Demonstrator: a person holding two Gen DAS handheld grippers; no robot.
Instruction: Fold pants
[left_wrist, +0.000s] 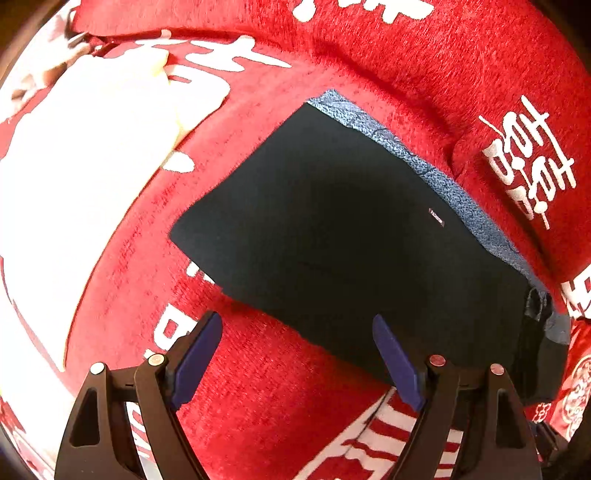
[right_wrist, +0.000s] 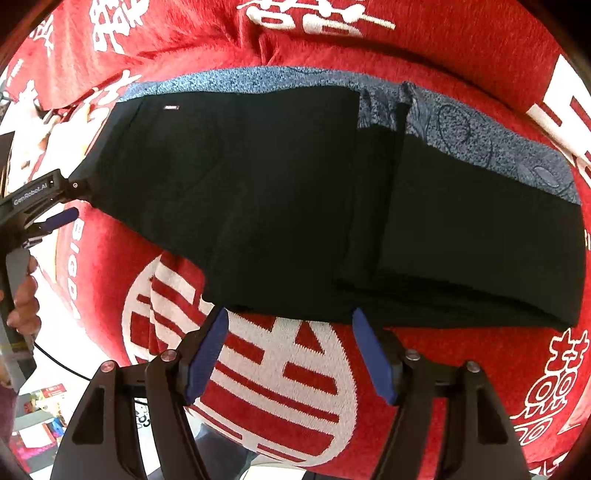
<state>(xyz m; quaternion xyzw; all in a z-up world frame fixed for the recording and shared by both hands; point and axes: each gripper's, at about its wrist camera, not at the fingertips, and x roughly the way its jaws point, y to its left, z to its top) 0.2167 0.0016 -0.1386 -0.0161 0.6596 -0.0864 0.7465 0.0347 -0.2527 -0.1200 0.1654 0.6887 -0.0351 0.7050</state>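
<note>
Red plush cloth (right_wrist: 280, 373) with white characters covers the whole surface, and the black pants (right_wrist: 280, 192) lie folded flat on it, a blue patterned lining (right_wrist: 480, 140) showing along their far edge. Just short of the pants' near edge, the right gripper (right_wrist: 290, 325) hovers with jaws apart. The left gripper (left_wrist: 295, 332) likewise stands spread wide beside the pants' near corner, gripping nothing.

The pants (left_wrist: 351, 236) run past the right edge; their small label (left_wrist: 436, 217) is unreadable.
</note>
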